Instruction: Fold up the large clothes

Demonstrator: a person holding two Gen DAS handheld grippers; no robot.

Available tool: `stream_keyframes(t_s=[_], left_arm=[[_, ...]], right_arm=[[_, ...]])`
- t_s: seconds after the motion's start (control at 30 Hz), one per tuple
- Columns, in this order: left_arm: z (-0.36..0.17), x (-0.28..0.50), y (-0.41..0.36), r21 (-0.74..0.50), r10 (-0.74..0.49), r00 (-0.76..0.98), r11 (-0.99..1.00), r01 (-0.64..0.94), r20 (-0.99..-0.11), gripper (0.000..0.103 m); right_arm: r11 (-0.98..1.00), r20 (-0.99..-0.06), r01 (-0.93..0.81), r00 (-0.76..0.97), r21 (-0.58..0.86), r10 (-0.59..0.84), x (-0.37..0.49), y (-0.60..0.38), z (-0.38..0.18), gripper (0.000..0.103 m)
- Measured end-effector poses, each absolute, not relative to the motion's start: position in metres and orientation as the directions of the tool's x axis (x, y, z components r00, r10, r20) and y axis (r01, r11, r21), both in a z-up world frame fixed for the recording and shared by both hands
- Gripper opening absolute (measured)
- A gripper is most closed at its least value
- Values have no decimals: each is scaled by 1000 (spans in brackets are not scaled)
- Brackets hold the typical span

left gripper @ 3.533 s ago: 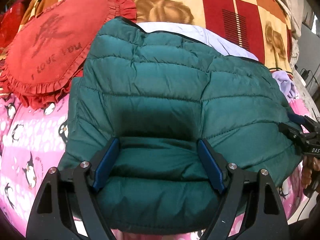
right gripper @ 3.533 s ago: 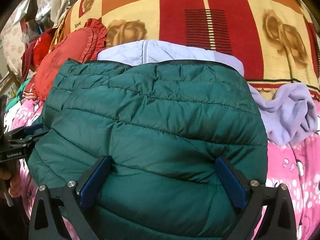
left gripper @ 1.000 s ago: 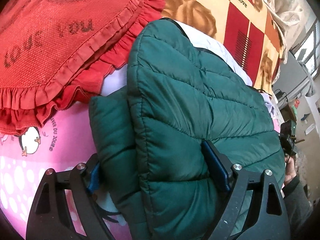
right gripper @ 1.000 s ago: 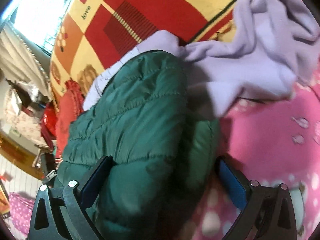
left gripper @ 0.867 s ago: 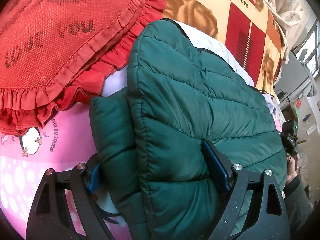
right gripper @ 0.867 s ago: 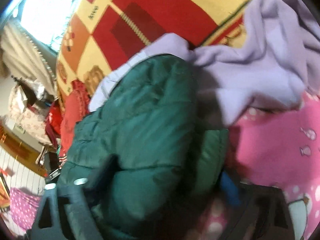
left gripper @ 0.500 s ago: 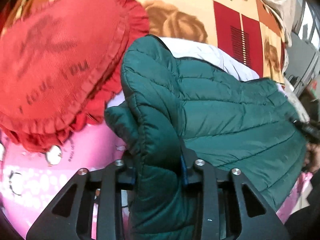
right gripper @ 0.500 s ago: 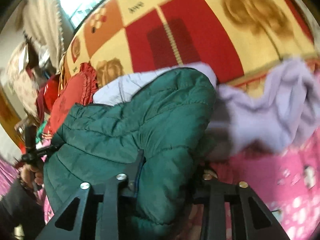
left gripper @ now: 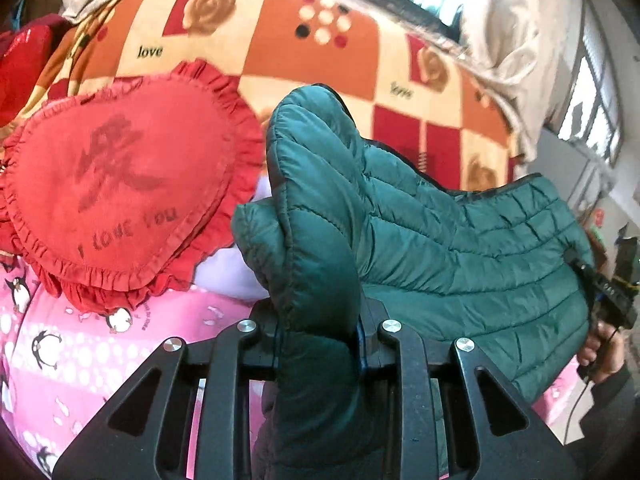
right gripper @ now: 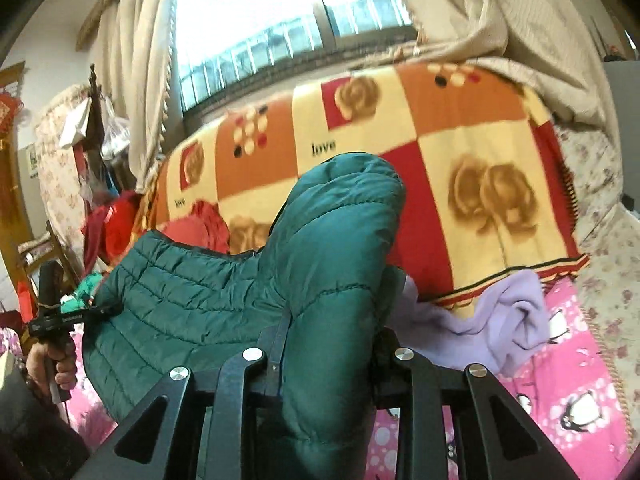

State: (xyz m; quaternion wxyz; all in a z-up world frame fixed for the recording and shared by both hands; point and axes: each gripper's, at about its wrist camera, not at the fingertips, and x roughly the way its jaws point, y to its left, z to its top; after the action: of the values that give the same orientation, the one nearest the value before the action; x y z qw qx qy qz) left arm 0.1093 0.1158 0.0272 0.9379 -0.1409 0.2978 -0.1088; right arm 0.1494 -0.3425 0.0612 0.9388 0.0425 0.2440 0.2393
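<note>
Green quilted jacket (left gripper: 440, 248) lifted above pink penguin bedsheet (left gripper: 80, 344), left gripper (left gripper: 318, 332) and right gripper (right gripper: 328, 344) each still squeezing tighter on a bunched end, red heart cushion (left gripper: 120, 196) beside it

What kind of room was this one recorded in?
Most likely a home bedroom. A green jacket is being handled over a bed with a pink penguin sheet, a heart pillow and a "love" blanket, with a curtained window behind.
</note>
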Motion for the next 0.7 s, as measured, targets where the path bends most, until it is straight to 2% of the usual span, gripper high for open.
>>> stream_keyframes(t_s=[0.17, 0.33, 0.5, 0.6, 0.7], left_arm=[[28, 76, 104, -361, -331, 782, 921, 146, -528, 25], [15, 52, 95, -349, -335, 746, 926, 147, -575, 25], [8, 61, 95, -334, -314, 734, 934, 126, -602, 25], [-7, 78, 96, -313, -270, 706, 947, 72, -655, 28], [-39, 94, 98, -303, -235, 626, 953, -2, -744, 29]], right_arm=[[887, -449, -410, 765, 214, 462, 115, -356, 66, 27], [892, -527, -403, 723, 205, 447, 90, -362, 41, 26], [894, -584, -394, 682, 214, 441, 102, -359, 21, 26], [879, -592, -381, 651, 287, 476, 119, -360, 10, 27], [895, -683, -295, 579, 334, 446, 142, -359, -21, 27]])
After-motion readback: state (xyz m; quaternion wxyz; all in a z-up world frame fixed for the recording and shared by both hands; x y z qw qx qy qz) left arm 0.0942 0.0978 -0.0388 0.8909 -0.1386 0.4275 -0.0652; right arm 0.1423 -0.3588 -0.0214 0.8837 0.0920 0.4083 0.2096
